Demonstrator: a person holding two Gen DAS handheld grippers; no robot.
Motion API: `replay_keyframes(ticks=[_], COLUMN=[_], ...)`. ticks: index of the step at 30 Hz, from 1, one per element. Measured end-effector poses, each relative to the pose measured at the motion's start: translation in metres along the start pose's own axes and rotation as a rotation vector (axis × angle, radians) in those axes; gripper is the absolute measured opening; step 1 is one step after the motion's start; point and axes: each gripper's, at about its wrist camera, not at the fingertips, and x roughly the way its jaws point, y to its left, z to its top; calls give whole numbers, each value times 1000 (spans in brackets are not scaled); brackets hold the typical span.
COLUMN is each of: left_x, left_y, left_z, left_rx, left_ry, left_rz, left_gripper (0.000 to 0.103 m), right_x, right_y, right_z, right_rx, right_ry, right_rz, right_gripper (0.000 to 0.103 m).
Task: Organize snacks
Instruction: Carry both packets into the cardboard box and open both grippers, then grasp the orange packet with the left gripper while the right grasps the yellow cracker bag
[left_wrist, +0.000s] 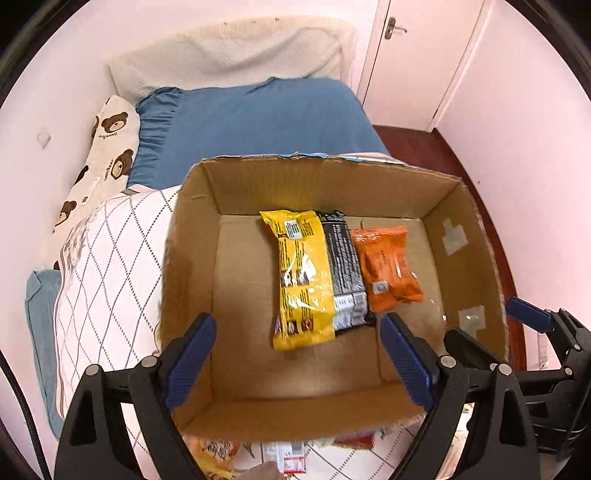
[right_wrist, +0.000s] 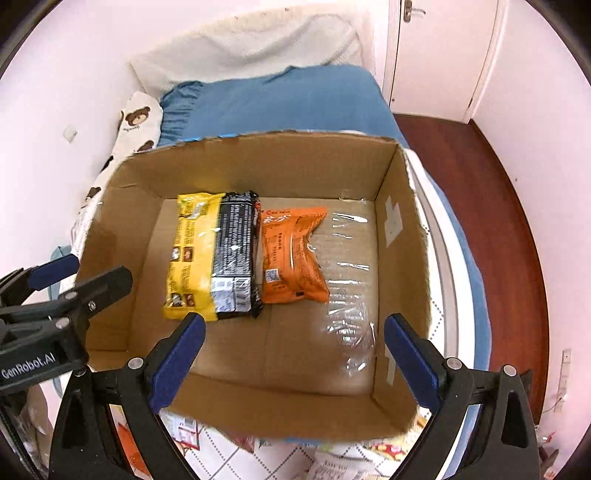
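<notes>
Fig.: cardboard box (right_wrist: 402, 236) on bed holds yellow pack (right_wrist: 194, 254), black pack (right_wrist: 236, 251), orange pouch (right_wrist: 293, 254). Light, crinkly, slippery film; pinch at sealed ends. Left gripper (left_wrist: 297, 360) & right gripper (right_wrist: 293, 356): fingers wide apart, empty.

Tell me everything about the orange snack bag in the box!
The orange snack bag is a small, puffy, shiny plastic packet with pale printing and a little code square near one end. It is sealed and lies flat on the floor of the cardboard box. Its long side touches the black packet, which sits beside the yellow packet. In the right wrist view, something clear and crinkly lies by its other side. No claw touches it.
</notes>
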Motion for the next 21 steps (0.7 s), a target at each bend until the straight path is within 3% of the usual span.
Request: replay_keyframes(ticks=[11, 17, 21], left_x=[-61, -69, -49], left_y=[0, 18, 49], left_z=[-39, -76, -120], left_rx=[-15, -37, -64], left_ry=[-82, -49, 61], left_rz=[-21, 3, 49], left_gripper=[91, 91, 91], right_x=[-64, -76, -52], right_y=[14, 5, -4], right_z=[-42, -78, -111], right_rx=[0, 64, 151], right_ry=[-97, -91, -20], right_rz=[42, 115, 176], right_gripper=[99, 99, 99])
